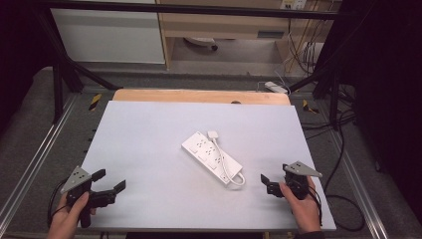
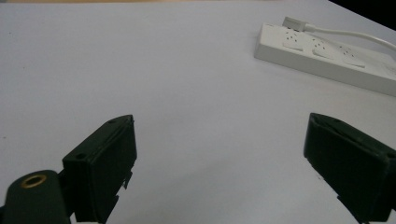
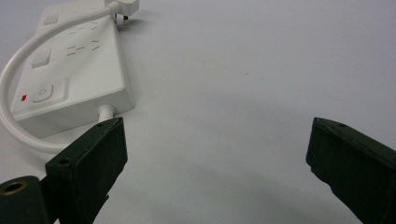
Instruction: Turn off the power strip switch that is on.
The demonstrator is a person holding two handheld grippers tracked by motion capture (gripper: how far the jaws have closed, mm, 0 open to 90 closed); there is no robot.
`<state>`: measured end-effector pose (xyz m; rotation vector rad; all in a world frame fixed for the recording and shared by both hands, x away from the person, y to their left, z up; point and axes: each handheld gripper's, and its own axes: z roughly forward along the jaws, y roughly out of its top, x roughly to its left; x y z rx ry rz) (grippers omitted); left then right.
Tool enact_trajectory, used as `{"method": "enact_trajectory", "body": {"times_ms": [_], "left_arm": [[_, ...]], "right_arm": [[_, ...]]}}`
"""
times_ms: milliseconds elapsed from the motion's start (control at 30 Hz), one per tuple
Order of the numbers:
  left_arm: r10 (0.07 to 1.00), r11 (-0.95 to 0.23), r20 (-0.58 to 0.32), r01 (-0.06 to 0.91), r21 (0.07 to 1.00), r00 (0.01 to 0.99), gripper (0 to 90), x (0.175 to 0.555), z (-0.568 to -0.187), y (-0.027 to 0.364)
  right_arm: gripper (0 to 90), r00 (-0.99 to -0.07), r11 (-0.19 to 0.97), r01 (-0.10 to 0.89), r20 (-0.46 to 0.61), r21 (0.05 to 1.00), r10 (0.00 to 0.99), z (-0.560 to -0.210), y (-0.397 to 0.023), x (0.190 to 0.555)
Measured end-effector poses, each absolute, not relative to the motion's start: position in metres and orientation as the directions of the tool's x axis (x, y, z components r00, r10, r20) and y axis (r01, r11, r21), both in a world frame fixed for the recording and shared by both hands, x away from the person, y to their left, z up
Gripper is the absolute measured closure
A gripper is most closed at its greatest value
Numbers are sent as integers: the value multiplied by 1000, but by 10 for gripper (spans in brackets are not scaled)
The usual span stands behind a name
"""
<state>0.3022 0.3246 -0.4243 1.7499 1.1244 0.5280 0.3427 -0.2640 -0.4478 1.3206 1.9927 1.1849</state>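
A white power strip (image 1: 211, 157) lies slanted at the middle of the white table top (image 1: 149, 144), with its plug (image 1: 213, 134) resting at its far end and its white cable (image 1: 238, 178) looped at the near end. My left gripper (image 1: 109, 180) is held near the front left corner, open and empty; its view has the strip (image 2: 327, 58) far off to the upper right. My right gripper (image 1: 275, 174) is near the front right, open with nothing between the jaws. In its view the strip (image 3: 74, 65), with a red-marked switch, lies close by on the left.
A wooden board edge (image 1: 199, 96) runs along the table's far side. Metal frame rails (image 1: 30, 164) flank the table. A white adapter (image 1: 276, 87) and black cables (image 1: 343, 199) lie on the floor at the right.
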Motion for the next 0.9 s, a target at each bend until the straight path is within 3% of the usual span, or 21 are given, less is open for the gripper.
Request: {"method": "enact_trajectory", "body": {"times_ms": [500,900], "left_arm": [[858,-130,-125,446,886,499,72,302,-423,322],[850,-104,-140,422,901,508,62,300,-419,321]], "right_arm": [[65,-430,139,509,111,849,896,-448,-266,344],[53,-443,128,464,104,876,891,-440,-260,342]]}}
